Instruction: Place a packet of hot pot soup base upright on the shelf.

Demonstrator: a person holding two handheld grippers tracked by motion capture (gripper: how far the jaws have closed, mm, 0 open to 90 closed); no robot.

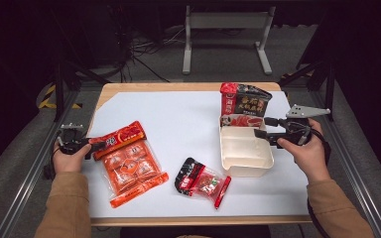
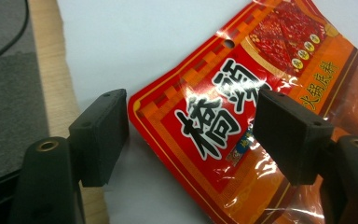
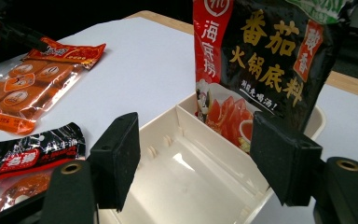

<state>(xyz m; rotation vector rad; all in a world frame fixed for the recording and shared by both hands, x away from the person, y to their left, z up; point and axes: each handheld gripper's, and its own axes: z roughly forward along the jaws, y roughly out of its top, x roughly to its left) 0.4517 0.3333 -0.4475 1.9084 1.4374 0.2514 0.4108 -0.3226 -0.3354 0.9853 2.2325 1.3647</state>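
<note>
At table's left edge, left gripper (image 2: 191,135) straddles the red-orange glossy plastic sauce packet (image 2: 242,112), jaws apart, not pinching, poised to grip; right gripper (image 3: 200,163) gapes over cream plastic tray (image 3: 186,172), likely steadying

— Dim in here, isn't it?
— Yes; light falls mostly on the white tabletop (image 1: 178,119) with its wooden edge.
— And behind?
— Grey carpet (image 1: 218,59), a pale metal stand (image 1: 226,29), tangled cables (image 1: 144,47), yellow-black hazard tape (image 1: 49,96).
</note>
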